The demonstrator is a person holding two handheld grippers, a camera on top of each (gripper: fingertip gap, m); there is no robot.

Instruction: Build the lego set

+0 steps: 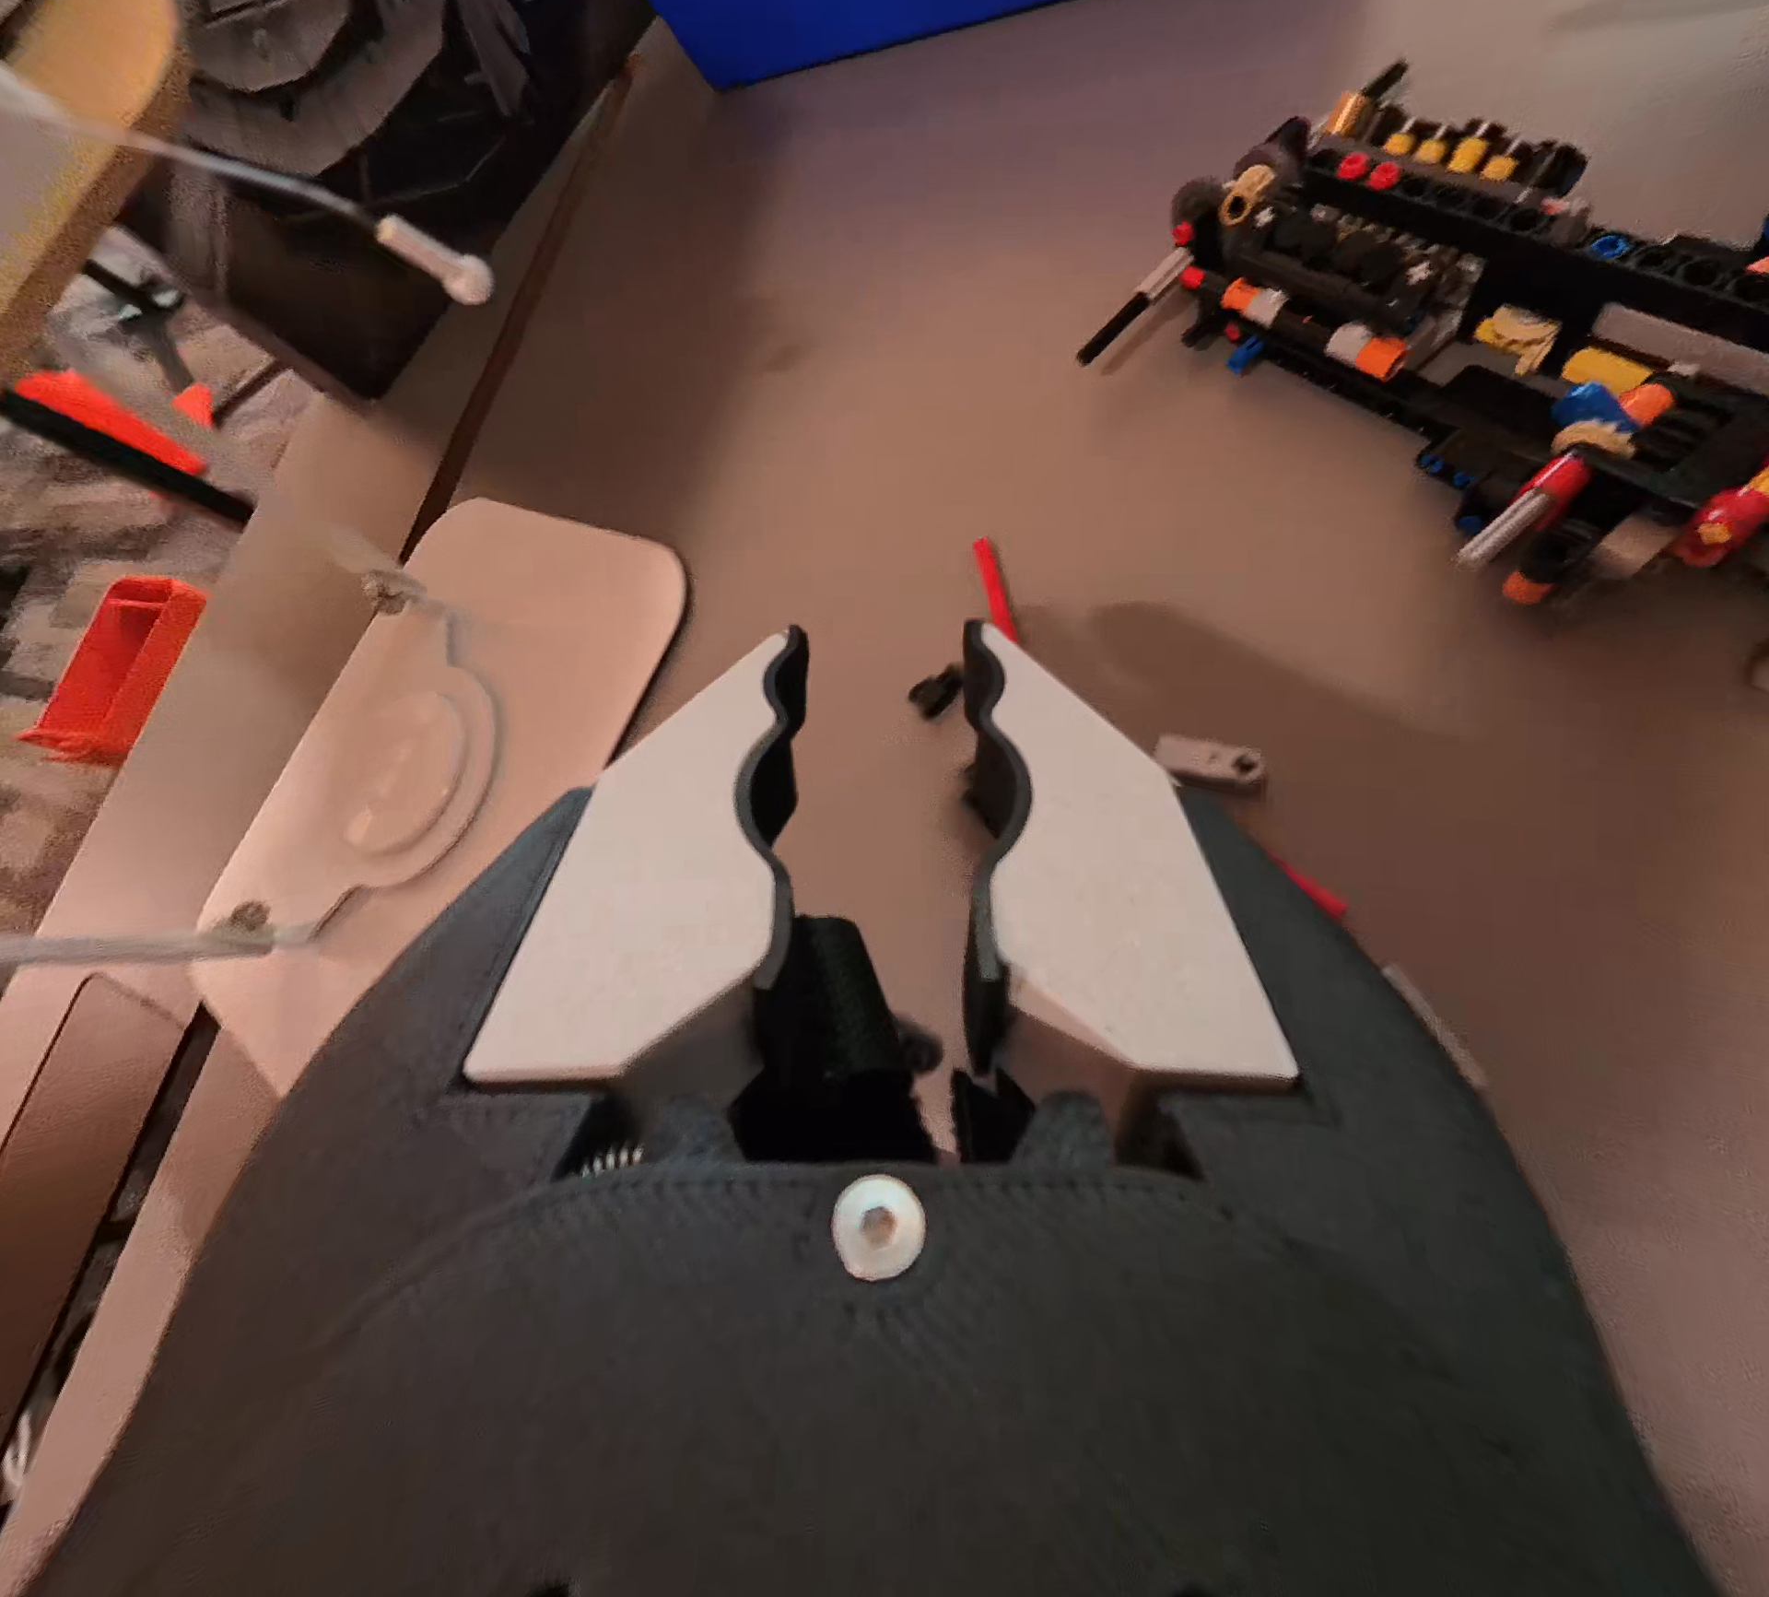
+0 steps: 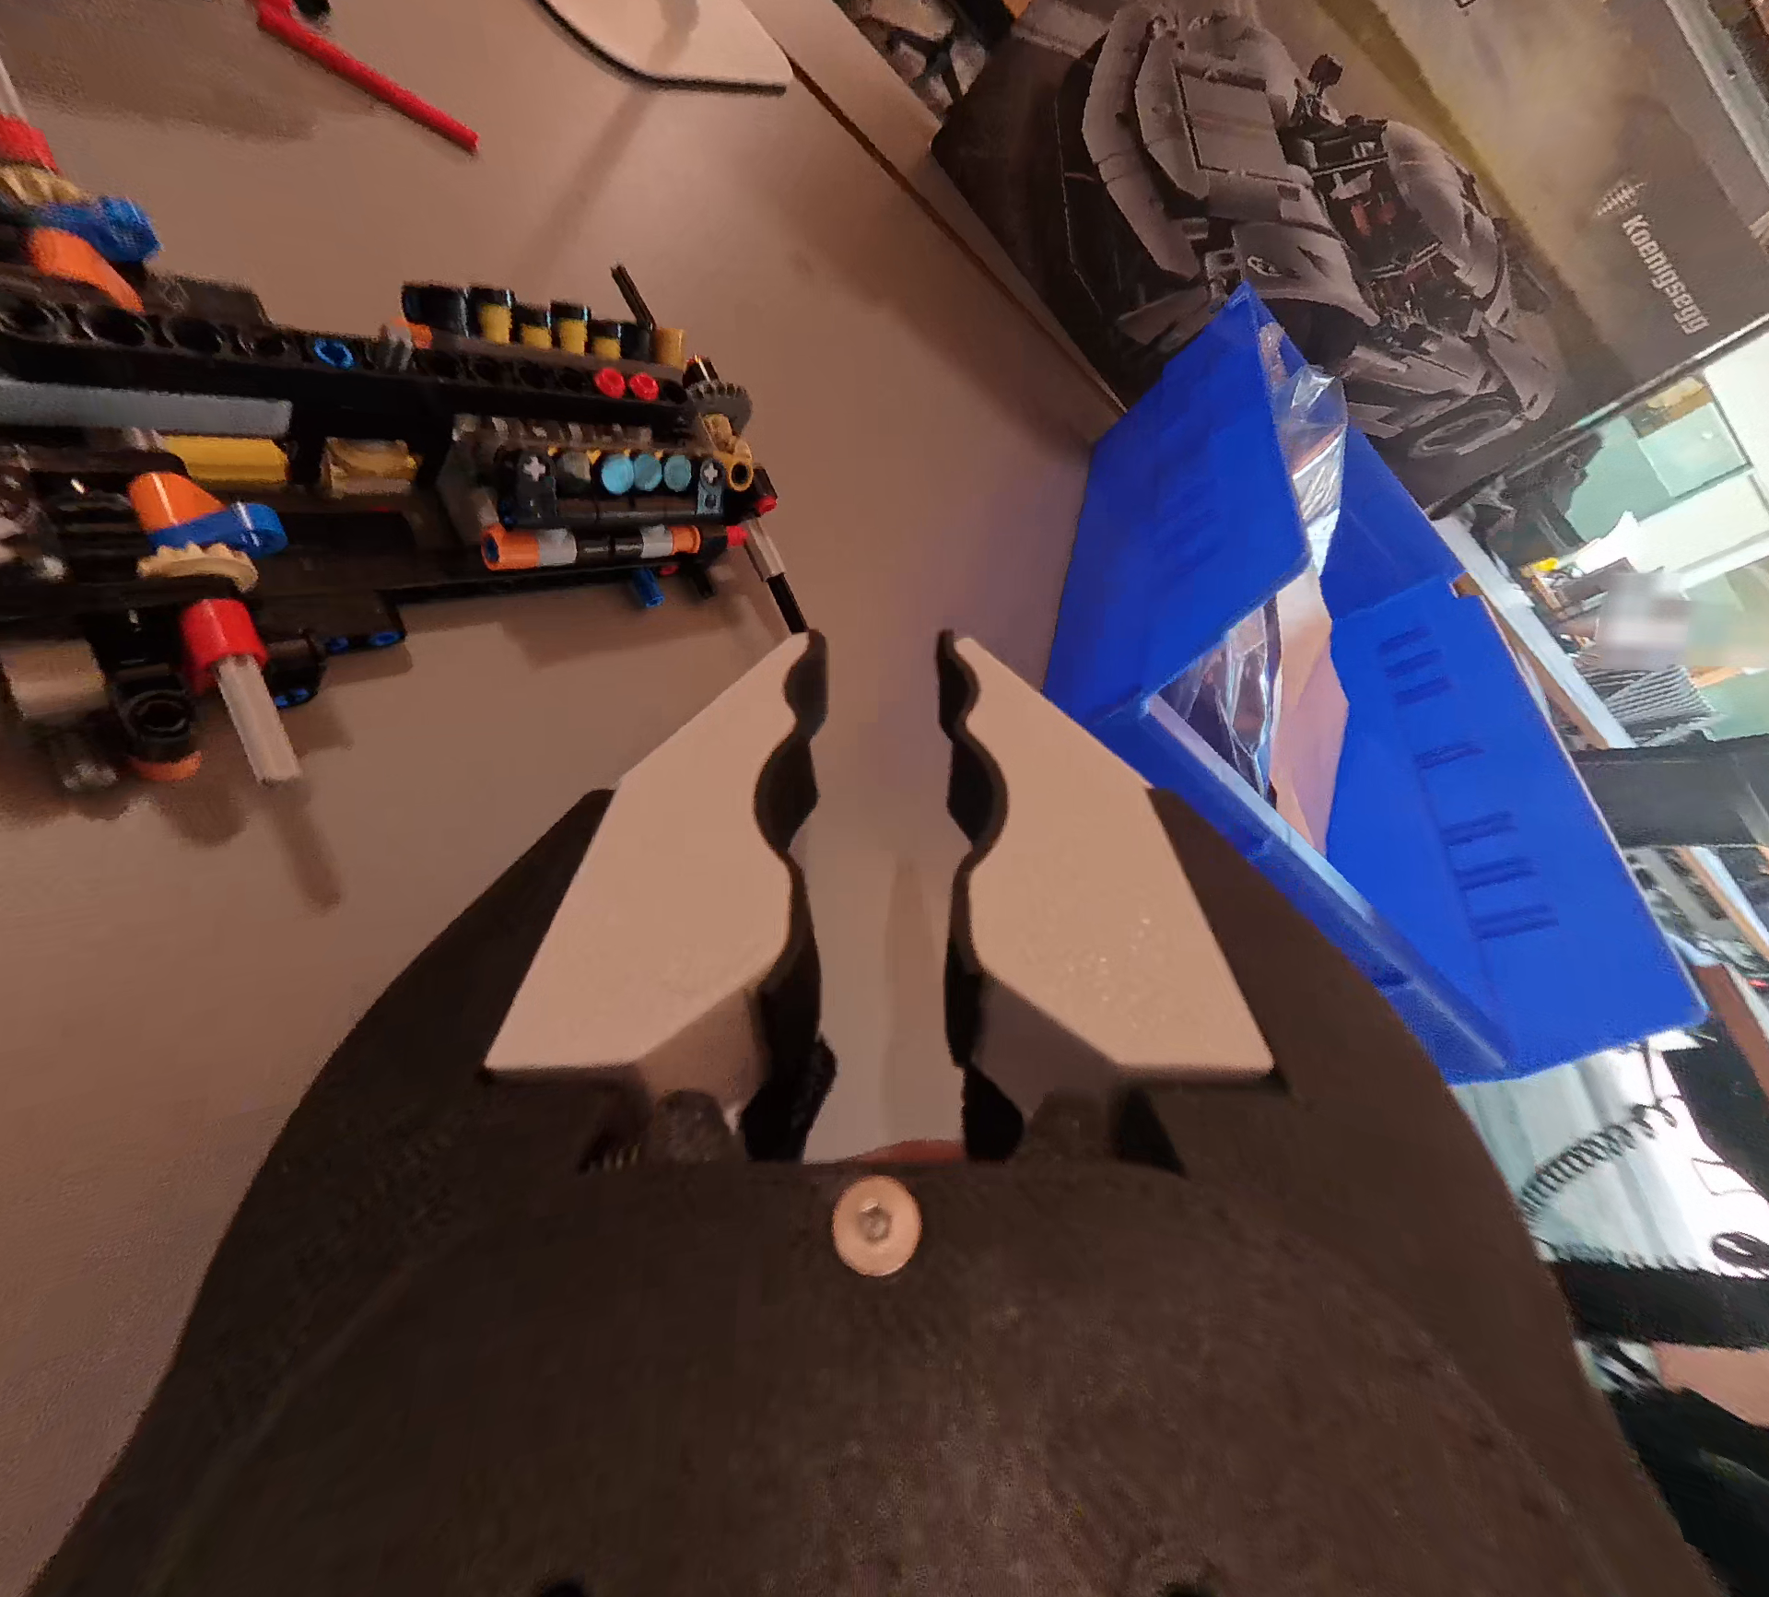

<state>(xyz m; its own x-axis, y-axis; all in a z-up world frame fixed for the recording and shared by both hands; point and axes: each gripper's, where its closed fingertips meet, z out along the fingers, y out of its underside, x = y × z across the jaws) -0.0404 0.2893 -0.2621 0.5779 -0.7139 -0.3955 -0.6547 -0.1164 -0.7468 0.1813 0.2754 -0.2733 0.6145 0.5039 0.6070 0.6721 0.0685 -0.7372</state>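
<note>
Lego chassis (image 1: 1493, 345) on table (image 1: 862, 306), far right of left gripper (image 1: 885, 641); both grippers spread, right gripper (image 2: 881, 651) empty

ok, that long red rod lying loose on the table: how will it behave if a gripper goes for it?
The red rod is thin and lies flat on the table, so it probably slides or rolls when nudged. It looks like light, stiff plastic and should not droop. Its low profile likely makes a pinch from above fiddly.
</note>
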